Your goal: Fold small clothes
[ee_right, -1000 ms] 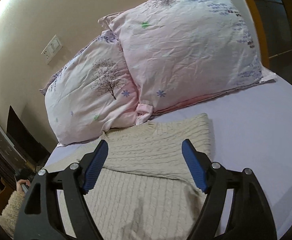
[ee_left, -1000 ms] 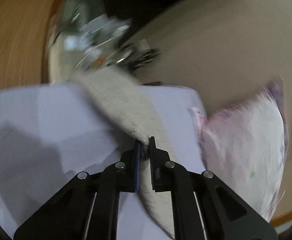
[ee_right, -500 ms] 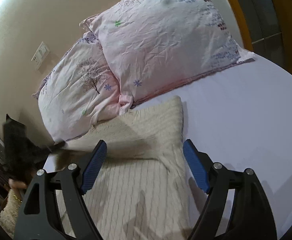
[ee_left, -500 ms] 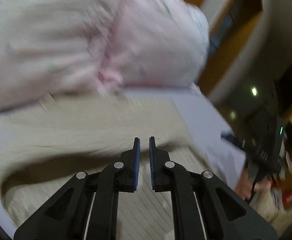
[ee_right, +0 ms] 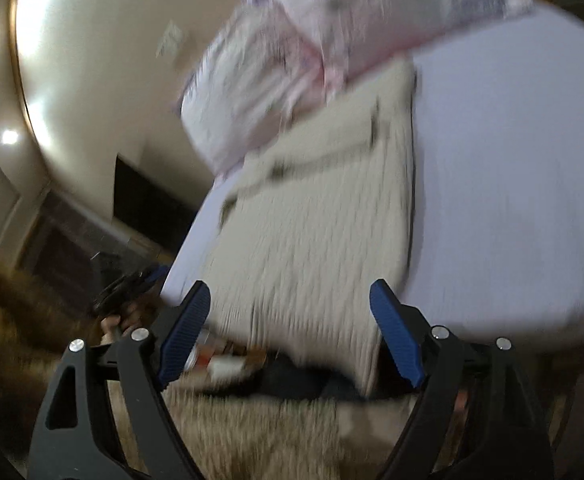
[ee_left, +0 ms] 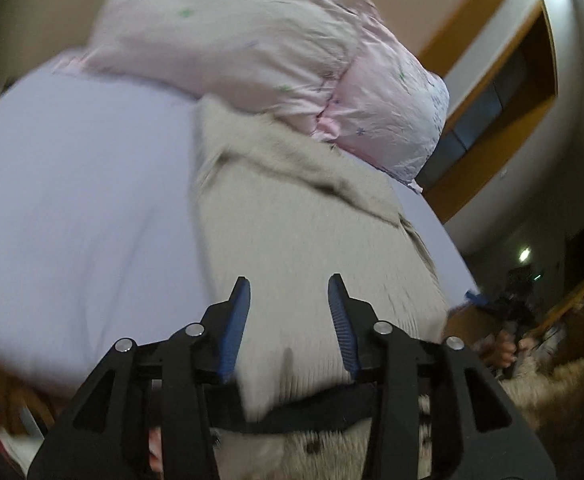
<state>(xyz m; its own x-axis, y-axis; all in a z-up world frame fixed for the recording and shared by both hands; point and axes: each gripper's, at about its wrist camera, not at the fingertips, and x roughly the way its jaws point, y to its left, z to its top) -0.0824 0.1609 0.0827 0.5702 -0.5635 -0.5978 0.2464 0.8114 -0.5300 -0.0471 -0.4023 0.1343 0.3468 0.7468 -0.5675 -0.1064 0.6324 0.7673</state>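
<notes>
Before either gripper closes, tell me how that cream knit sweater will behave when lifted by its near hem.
The sweater will probably flop: it already lies in soft folds near the pillows. Its thick ribbed knit likely grips the pads rather than slipping. One corner lifted would likely drag the rest across the sheet.

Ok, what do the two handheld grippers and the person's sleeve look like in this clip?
Both the left gripper and right gripper have black angular linkage frames with silver rivets and ribbed blue finger pads. The sleeve looks fuzzy and beige. No cables are visible.
</notes>
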